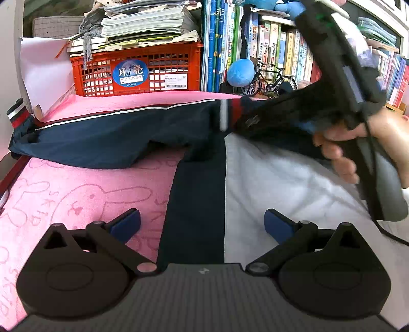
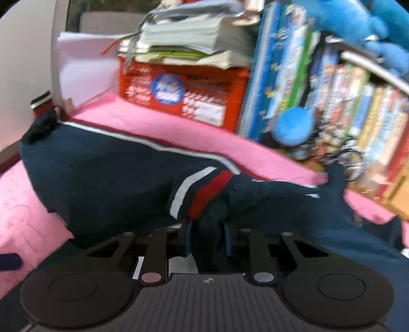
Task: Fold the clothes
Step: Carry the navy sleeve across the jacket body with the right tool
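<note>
- Left gripper (image 1: 202, 224) low over the spread, jaws wide apart, blue pads (image 1: 127, 224) clear of any cloth, nothing between them
- Under that gap: the jacket (image 1: 196, 204), its navy band running up the middle, white panel on one side, pink towel (image 1: 76, 199) on the other
- Navy sleeve (image 1: 102, 143) stretched out across the towel toward the left edge of the left wrist view, thin white piping along its top, striped red-white-navy cuff (image 1: 18, 115) at the far end, hanging at the towel's edge
- Right gripper (image 2: 207, 240) nearly closed, navy jacket fabric bunched between the narrow jaws; pads seem pressed on it, though the view is blurred
- Just beyond those jaws: a second striped cuff (image 2: 202, 194), white and red bands showing, lying tilted on the navy cloth
- In the left wrist view, right hand (image 1: 358, 148) wrapped round the black handle of the right gripper, reaching in from the right above the white panel
- Behind the towel: red crate (image 1: 135, 69) with a round blue sticker, stacked papers (image 1: 148, 23) on top
- Right of the crate: upright books (image 1: 281, 51), a blue plush ball (image 1: 240, 72), a small model bicycle (image 1: 268, 79) beside it
</note>
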